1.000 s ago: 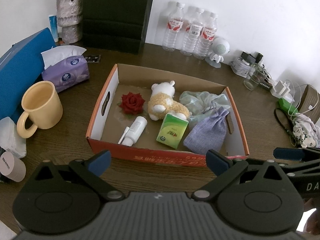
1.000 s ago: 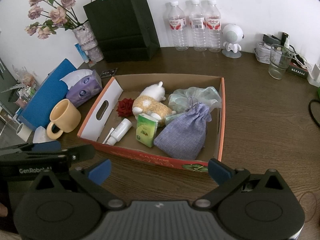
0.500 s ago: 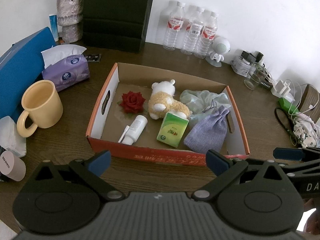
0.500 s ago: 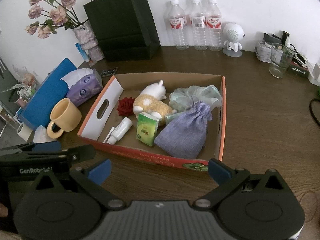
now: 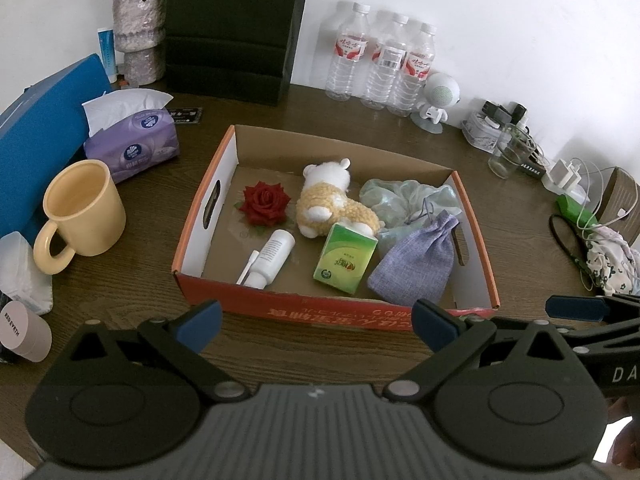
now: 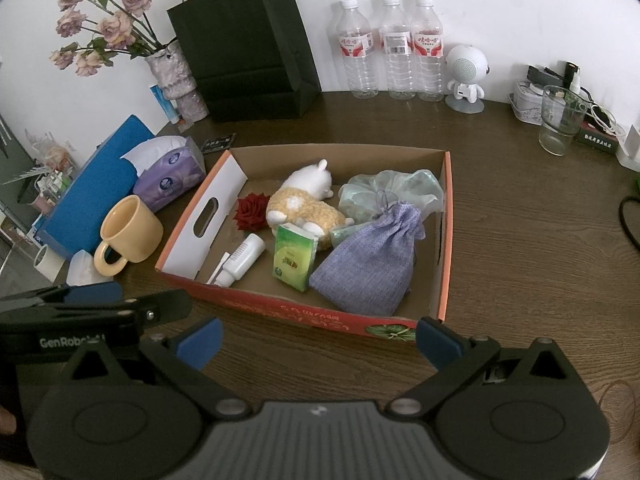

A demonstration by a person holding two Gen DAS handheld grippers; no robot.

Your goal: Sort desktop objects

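- My left tool [image 5: 316, 322] is spread wide and holds nothing; it hovers over the desk [image 5: 152, 216] at the 6 o'clock edge of the cardboard box [image 5: 336, 312].
- My right tool [image 6: 318, 338] is likewise spread wide and empty, beside the left one.
- The box holds a red rose [image 5: 264, 203], a plush sheep [image 5: 334, 202], a white bottle [image 5: 272, 258], a green carton [image 5: 346, 262], a purple pouch [image 5: 416, 266] and a pale green cloth [image 5: 404, 200].
- Outside the box, at 9 o'clock, a yellow mug [image 5: 80, 214] and a tissue pack [image 5: 132, 146] stand on the desk.
- Judgement: sorting appears largely done, or not begun; which items remain, I cannot tell.
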